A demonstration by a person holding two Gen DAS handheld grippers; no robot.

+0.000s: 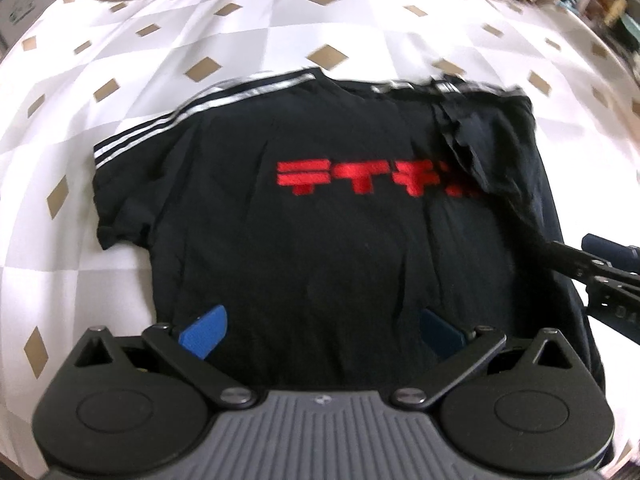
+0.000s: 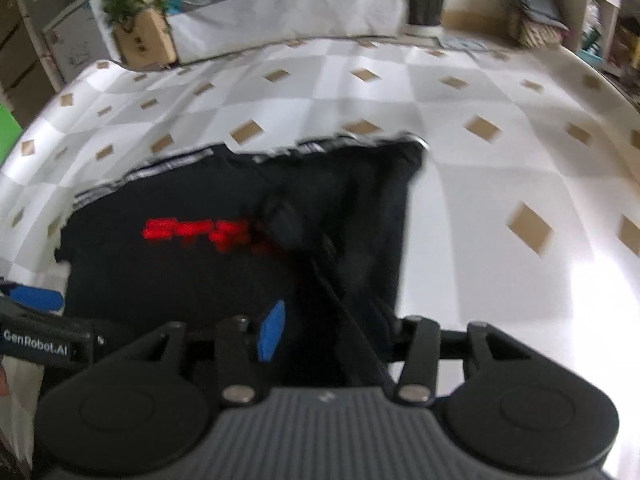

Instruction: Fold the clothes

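Right wrist view, blurred: right gripper (image 2: 326,330) half-parted over black T-shirt (image 1: 320,220) fold, grip indeterminate, right finger hidden. "GenRobot.AI" legible beside it. Left gripper (image 1: 322,330) fingers wide, shirt hem between them; red lettering (image 1: 360,178) part-covered by folded sleeve.

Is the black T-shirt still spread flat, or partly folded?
Partly folded: black T-shirt has its right side flipped over the red print; left sleeve lies flat.

"GenRobot.AI" on left gripper (image 2: 38,316)
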